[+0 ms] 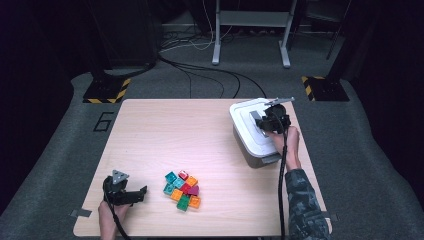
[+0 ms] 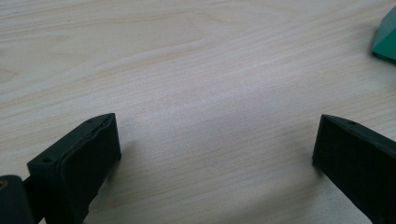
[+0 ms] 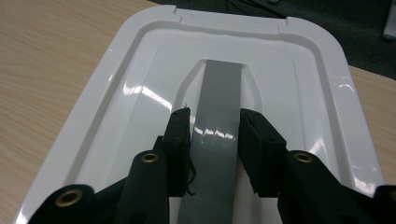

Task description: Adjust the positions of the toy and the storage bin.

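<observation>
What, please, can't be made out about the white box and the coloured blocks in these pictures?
- Inside of the white box: hidden by its lid, high view and right gripper view.
- Handle underside: covered by the strip itself.
- Coloured blocks: too small to count surely, high view.
- Green block: cut by the frame edge, left gripper view.

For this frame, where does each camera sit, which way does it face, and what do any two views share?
High view: above the person's side, facing forward and down on the table; forearms, left gripper, right gripper.
Left gripper view: on that gripper, facing bare wood; jaws wide apart.
Right gripper view: facing down on the white lid; jaws shut on its grey handle.
Shared: lid, in the high and right gripper views.
</observation>
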The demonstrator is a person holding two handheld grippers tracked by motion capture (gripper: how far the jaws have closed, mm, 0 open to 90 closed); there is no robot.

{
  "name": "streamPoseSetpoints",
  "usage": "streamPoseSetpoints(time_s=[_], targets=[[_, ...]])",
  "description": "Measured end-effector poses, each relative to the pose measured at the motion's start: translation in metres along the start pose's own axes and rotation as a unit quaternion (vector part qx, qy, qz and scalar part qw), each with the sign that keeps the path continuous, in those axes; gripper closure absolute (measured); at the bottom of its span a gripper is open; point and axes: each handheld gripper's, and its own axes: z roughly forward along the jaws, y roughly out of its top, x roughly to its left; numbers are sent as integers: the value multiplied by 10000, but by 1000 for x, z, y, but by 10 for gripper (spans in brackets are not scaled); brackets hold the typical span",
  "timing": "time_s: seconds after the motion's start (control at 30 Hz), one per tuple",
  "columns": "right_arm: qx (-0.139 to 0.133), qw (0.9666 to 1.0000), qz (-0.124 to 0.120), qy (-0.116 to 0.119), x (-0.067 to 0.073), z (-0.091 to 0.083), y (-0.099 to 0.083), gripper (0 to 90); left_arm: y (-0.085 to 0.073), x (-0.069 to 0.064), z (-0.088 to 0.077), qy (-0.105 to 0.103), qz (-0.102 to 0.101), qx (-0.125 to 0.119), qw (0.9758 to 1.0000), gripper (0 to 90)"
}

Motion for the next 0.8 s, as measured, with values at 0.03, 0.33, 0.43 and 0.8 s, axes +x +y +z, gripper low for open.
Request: streamPoseSetpoints(time_s=[0.03, 0.33, 0.43, 0.8], targets=[[14, 10000, -16, -19, 1, 0, 0, 648, 0, 0, 0, -1, -1, -2, 10000, 8], [44, 9999, -139, 93, 7, 2, 3, 664, 0, 0, 0, 0, -3, -5, 10000, 8], [31, 9997, -185, 129, 9, 3, 4, 666, 0, 0, 0, -1, -3, -4, 10000, 8], [24, 9994, -246, 221, 17, 4, 5, 667, 0, 0, 0, 0, 0, -3, 10000, 8]])
